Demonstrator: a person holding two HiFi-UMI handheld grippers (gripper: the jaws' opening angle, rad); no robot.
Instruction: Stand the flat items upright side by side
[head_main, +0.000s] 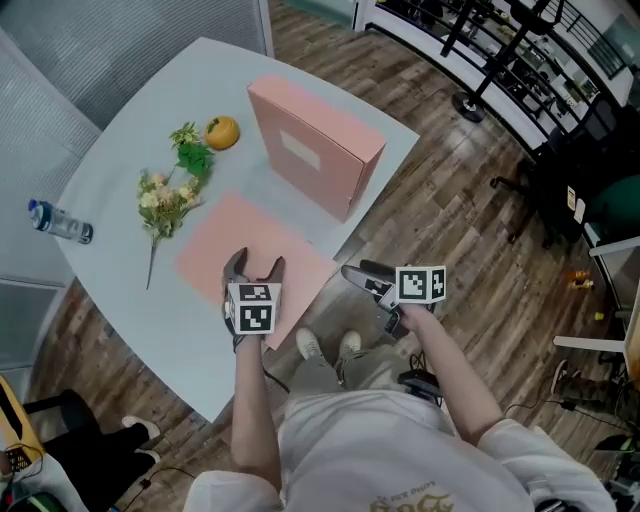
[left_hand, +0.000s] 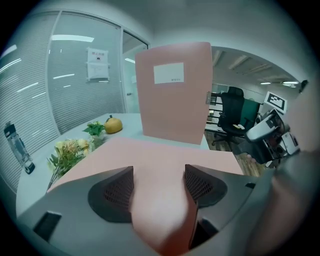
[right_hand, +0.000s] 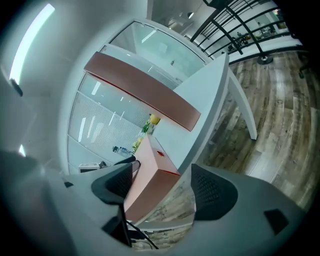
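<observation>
Slippage is judged the main risk: the flat pink box file (head_main: 250, 235) lies on the tabletop (head_main: 140, 120) with its near corner between the jaws of the left tongs (left_hand: 159, 175), which are held apart. If it is tipped up by that corner alone, it could pivot, slide away beyond the tongs or drop back flat. The right tongs (right_hand: 162, 182) are likewise spread wide and empty. They are held off the tabletop edge to the right of the left tongs, so nothing is braced against the file. The upright pink box file (head_main: 315, 140), well beyond both tongs, could be toppled if the raised one is swung into it, and the flower sprig (head_main: 165, 200) left of the left tongs could be swept aside. Whether the left pads actually touch the corner cannot be settled. In the head view the corner is covered by the marker cube (head_main: 252, 307), and the print on the upright file's label (left_hand: 168, 73) is too small to be read.
</observation>
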